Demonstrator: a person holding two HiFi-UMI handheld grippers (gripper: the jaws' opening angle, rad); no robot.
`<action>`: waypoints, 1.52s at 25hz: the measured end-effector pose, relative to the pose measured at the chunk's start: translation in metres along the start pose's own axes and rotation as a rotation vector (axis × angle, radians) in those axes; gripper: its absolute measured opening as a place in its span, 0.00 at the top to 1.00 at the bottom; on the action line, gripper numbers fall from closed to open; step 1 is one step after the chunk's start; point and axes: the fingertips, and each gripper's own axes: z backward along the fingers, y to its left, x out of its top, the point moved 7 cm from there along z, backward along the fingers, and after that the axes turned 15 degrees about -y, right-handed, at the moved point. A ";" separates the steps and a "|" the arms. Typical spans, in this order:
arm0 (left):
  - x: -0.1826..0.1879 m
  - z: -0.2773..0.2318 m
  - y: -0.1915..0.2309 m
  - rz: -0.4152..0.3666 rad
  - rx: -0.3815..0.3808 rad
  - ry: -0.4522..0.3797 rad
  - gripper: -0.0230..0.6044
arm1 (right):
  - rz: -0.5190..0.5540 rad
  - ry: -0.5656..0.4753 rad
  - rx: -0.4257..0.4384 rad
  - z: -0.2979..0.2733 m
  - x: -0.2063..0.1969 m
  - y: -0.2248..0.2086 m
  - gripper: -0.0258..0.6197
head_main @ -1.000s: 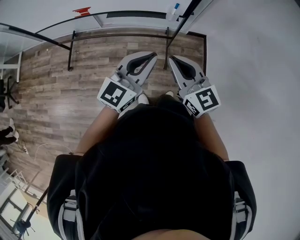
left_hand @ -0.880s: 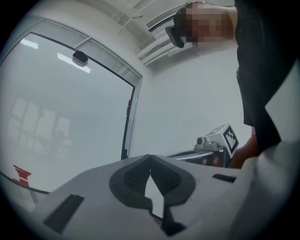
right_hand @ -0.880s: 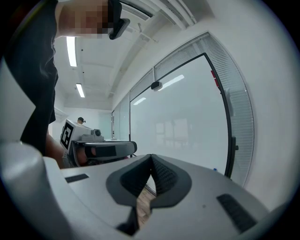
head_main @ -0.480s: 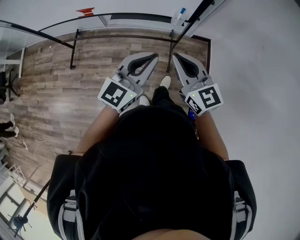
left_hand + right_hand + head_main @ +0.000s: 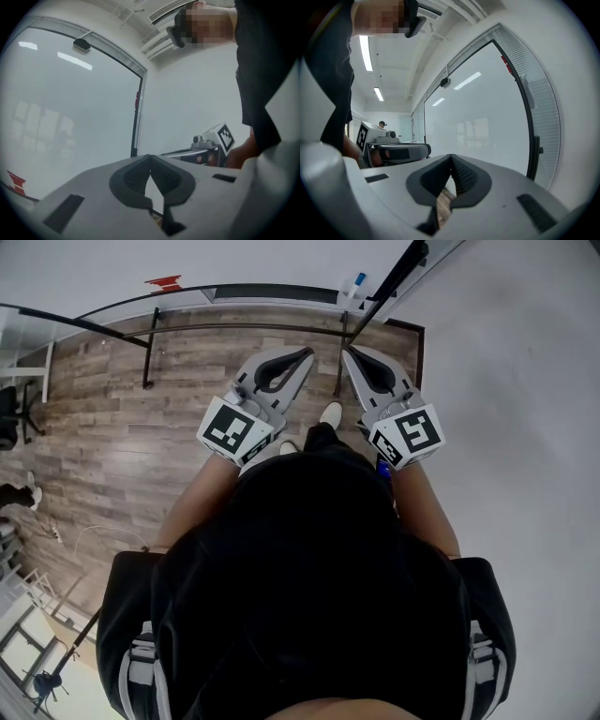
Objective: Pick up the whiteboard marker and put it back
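In the head view a small white marker with a blue cap (image 5: 359, 282) lies at the foot of the big white board (image 5: 244, 263), beyond my grippers. My left gripper (image 5: 305, 354) and right gripper (image 5: 348, 352) are held side by side in front of my body, pointing at the board. Both are shut with nothing between the pads. In the left gripper view the jaws (image 5: 150, 157) meet in front of the board (image 5: 70, 112). The right gripper view shows its jaws (image 5: 451, 157) closed before the same board (image 5: 487, 122). The marker is not visible in either gripper view.
Black metal rails and posts (image 5: 338, 352) stand on the wood floor (image 5: 112, 427) in front of the board. A white wall (image 5: 525, 427) runs along the right. My shoe (image 5: 330, 414) shows between the grippers. A red mark (image 5: 164, 282) sits low on the board at the left.
Both grippers and I have moved toward the board: the marker and the board's lower edge sit lower in the head view. A shoe has come into sight between the grippers.
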 end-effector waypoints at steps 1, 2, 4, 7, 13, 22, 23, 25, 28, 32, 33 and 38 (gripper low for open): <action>-0.001 -0.007 0.003 0.000 -0.002 0.000 0.96 | -0.001 -0.001 0.002 -0.003 0.001 -0.007 0.96; -0.002 -0.014 0.006 0.000 -0.004 -0.001 0.96 | -0.001 -0.001 0.006 -0.006 0.002 -0.014 0.96; -0.002 -0.026 0.010 0.002 -0.009 0.000 0.96 | -0.002 0.000 0.012 -0.011 0.004 -0.026 0.96; -0.006 -0.043 0.017 0.001 -0.008 0.007 0.96 | -0.010 0.002 0.017 -0.017 0.003 -0.045 0.96; -0.019 -0.076 0.032 -0.008 0.014 0.020 0.96 | -0.023 -0.005 0.030 -0.026 -0.002 -0.084 0.96; -0.033 -0.122 0.046 -0.016 0.048 0.043 0.96 | -0.051 -0.002 0.050 -0.032 -0.007 -0.136 0.96; -0.036 -0.127 0.047 -0.018 0.050 0.045 0.96 | -0.052 -0.002 0.056 -0.034 -0.008 -0.142 0.96; -0.043 -0.137 0.050 -0.027 0.052 0.052 0.96 | -0.055 -0.003 0.067 -0.035 -0.012 -0.153 0.96; -0.052 -0.152 0.052 -0.025 0.065 0.050 0.96 | -0.064 0.000 0.080 -0.036 -0.017 -0.168 0.96; -0.057 -0.163 0.055 -0.057 0.088 0.034 0.96 | -0.065 0.014 0.104 -0.040 -0.021 -0.183 0.96; -0.059 -0.165 0.056 -0.062 0.093 0.034 0.96 | -0.064 0.016 0.107 -0.041 -0.021 -0.186 0.96; -0.065 -0.174 0.064 -0.082 0.099 0.047 0.96 | -0.067 0.031 0.101 -0.048 -0.027 -0.198 0.96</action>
